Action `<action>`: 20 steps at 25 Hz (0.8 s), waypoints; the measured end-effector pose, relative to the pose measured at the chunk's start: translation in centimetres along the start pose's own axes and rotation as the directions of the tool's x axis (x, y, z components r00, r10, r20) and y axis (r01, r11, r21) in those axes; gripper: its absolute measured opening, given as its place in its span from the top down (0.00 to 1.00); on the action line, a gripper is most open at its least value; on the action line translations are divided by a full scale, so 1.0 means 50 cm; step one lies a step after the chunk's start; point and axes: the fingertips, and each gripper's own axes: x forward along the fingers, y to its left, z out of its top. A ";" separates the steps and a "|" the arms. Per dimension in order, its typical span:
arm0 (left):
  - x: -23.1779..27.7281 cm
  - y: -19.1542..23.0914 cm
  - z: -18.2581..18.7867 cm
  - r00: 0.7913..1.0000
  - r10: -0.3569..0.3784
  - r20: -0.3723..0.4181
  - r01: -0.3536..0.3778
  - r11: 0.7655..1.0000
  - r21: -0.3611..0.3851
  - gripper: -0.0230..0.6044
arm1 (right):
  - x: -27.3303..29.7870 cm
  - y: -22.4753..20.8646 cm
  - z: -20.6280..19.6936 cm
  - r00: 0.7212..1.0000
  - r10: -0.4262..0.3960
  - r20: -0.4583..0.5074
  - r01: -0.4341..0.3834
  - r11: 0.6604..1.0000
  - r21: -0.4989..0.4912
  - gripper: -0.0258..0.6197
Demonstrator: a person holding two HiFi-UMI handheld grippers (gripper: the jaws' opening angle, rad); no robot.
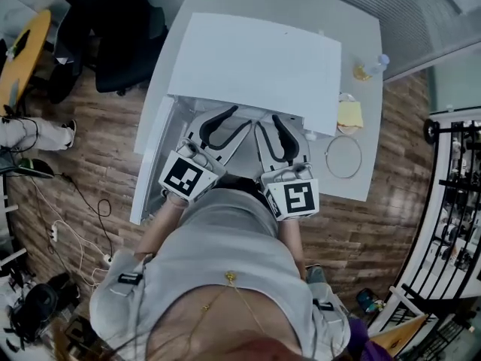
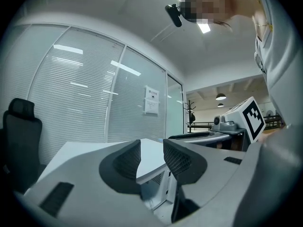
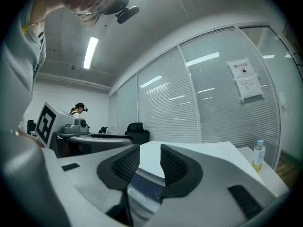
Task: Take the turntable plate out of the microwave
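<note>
White microwave (image 1: 255, 62) on a white tabletop (image 1: 353, 43), door (image 1: 150, 164) swung open to the left. Two grippers held side by side at the open front, both pointing in.

Left gripper (image 1: 242, 117) on the left side of the opening. In the left gripper view, jaws (image 2: 151, 148) a little apart, with nothing between them, just the white top of the microwave past the gap.

Right gripper (image 1: 268, 122) just beside it. In the right gripper view, jaws (image 3: 150, 152) also a little apart, not squeezing anything. Low in that gap, a dark opening with a curved, glassy edge. Looks like the turntable plate (image 3: 142, 205), down inside the microwave and not in either set of jaws. Hard to see more of it.

On the tabletop to the right of the microwave, a thin ring (image 1: 343, 157) lying flat, a yellow thing (image 1: 349, 115) near it, and a small bottle (image 1: 379, 62) farther back.
</note>
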 end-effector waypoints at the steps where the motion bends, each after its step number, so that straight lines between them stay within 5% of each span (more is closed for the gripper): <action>1: 0.001 0.006 0.000 1.000 -0.009 -0.002 0.009 1.000 0.001 0.72 | 0.005 0.001 -0.001 1.000 -0.012 -0.001 0.012 1.000 0.000 0.74; 11: -0.007 0.040 -0.028 0.999 -0.047 -0.013 0.047 0.998 -0.034 0.72 | 0.044 0.026 -0.026 0.998 -0.031 -0.058 0.029 0.999 -0.029 0.74; 20: -0.024 0.067 -0.086 0.998 -0.013 -0.058 0.011 0.999 -0.048 0.72 | 0.070 0.036 -0.077 0.992 -0.042 -0.121 0.039 0.999 -0.027 0.76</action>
